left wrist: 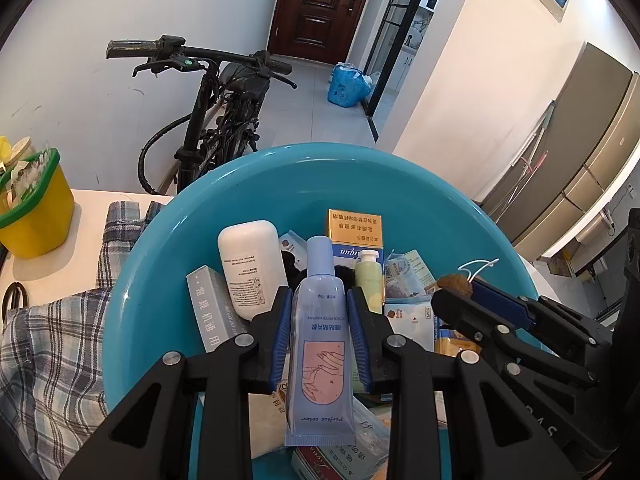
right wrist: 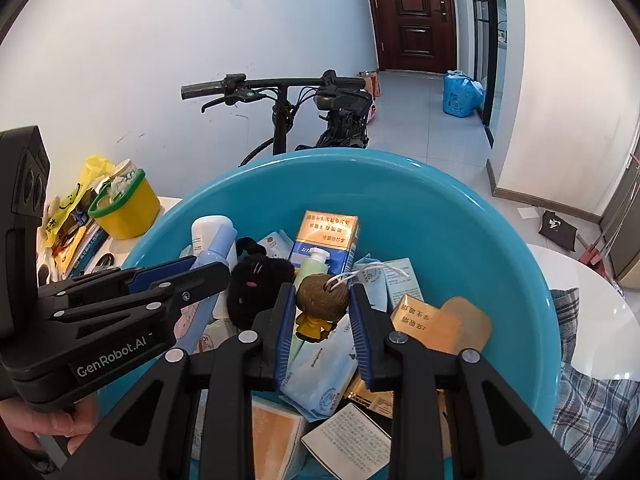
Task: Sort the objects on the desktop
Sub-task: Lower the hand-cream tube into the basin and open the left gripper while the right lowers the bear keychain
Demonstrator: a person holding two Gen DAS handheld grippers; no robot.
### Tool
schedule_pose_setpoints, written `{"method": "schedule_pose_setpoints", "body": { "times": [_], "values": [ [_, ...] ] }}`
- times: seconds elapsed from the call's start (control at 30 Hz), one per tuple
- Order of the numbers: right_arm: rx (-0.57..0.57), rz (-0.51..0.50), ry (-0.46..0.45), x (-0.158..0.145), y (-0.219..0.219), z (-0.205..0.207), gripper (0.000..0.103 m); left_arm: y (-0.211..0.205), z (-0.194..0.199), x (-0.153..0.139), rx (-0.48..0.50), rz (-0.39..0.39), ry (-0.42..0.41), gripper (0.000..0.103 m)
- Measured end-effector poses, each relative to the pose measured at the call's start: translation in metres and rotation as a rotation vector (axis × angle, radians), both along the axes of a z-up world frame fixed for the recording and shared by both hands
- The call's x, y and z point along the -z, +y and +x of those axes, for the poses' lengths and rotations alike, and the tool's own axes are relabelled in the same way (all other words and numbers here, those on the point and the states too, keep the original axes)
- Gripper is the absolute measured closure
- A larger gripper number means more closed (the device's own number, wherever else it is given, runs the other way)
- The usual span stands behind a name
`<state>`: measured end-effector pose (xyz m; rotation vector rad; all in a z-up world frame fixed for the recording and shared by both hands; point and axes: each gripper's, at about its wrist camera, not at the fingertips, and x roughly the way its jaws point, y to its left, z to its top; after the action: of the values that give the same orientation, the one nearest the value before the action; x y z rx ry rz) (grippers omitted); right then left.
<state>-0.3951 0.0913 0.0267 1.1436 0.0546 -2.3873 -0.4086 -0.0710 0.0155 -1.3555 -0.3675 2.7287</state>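
Left gripper (left wrist: 320, 316) clamped on a blue tube (left wrist: 319, 344), held over the teal basin (left wrist: 160, 248). Right gripper (right wrist: 323, 316) closed around a small figurine (right wrist: 320, 304), also above the basin. Beyond the basin, a yellow bucket (left wrist: 38, 216), then a bicycle (left wrist: 216, 120).

basin (left wrist: 168, 240) on table | bin (left wrist: 36, 216) left of basin | bicycle (left wrist: 216, 120) behind

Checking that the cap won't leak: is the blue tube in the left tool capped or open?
Capped. The blue tube, clamped between the left tool's pads over the teal basin, shows its cap on at the far end.
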Motion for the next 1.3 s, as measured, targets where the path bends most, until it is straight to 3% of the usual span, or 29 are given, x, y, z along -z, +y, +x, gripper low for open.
{"method": "schedule_pose_setpoints", "body": {
  "times": [0.93,1.07,1.3],
  "values": [
    [0.007,0.013,-0.006,0.002,0.000,-0.005,0.077,-0.006,-0.002,-0.004,-0.026,-0.013,0.003,0.072],
    [0.010,0.017,-0.015,0.005,0.002,-0.006,0.077,-0.006,-0.001,-0.006,-0.029,-0.020,0.014,0.053],
    [0.015,0.020,-0.017,0.006,0.004,-0.007,0.077,-0.005,0.001,-0.011,-0.027,-0.029,0.028,0.052]
  ]
}}
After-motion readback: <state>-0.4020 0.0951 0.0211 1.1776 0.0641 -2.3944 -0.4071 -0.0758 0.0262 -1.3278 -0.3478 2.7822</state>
